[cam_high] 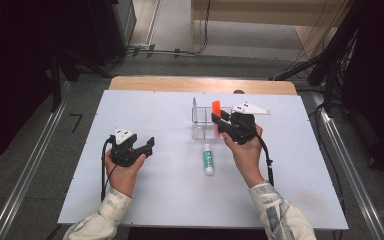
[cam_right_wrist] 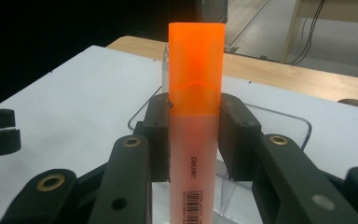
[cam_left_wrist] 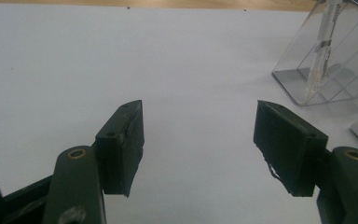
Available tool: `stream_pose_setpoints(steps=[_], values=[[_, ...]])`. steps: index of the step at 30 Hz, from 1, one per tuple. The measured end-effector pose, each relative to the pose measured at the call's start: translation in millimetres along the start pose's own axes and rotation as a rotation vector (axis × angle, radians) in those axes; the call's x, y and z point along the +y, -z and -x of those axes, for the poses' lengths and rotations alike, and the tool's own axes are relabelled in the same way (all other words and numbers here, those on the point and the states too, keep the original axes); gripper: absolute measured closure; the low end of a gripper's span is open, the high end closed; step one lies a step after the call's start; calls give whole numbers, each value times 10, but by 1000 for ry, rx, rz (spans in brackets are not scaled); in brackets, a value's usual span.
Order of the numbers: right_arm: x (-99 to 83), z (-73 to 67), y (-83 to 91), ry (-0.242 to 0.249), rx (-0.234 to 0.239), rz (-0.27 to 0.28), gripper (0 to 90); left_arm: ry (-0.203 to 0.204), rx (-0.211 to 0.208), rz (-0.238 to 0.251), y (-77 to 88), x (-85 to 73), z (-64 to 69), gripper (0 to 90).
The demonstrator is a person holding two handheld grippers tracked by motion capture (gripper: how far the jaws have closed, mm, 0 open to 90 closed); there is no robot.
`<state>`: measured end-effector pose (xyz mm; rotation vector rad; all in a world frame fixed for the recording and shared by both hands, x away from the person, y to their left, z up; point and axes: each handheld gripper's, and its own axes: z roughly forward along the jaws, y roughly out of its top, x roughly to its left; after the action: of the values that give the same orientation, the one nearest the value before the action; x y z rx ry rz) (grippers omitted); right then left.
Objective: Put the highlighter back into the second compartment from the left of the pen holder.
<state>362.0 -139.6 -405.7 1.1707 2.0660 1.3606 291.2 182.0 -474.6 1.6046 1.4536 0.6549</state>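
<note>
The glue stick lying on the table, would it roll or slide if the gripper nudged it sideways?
The glue stick looks like a round tube lying flat on the smooth white table, so a sideways nudge would probably roll it. Pushed along its length, it would more likely slide. It looks small and plastic, so probably light and stiff.

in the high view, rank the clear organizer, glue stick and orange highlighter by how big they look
1. clear organizer, clearly the largest
2. glue stick
3. orange highlighter, only its cap end visible above the right gripper, so its rank is unsure
</note>
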Motion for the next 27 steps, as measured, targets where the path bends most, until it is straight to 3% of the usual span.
stream_pose_setpoints(steps=[13,27], values=[[226,97,-114,-12,-45,33,651,2,-4,-2,5,1,-16,341],[333,74,-355,-8,-62,44,651,9,-5,-2,4,-2,-32,341]])
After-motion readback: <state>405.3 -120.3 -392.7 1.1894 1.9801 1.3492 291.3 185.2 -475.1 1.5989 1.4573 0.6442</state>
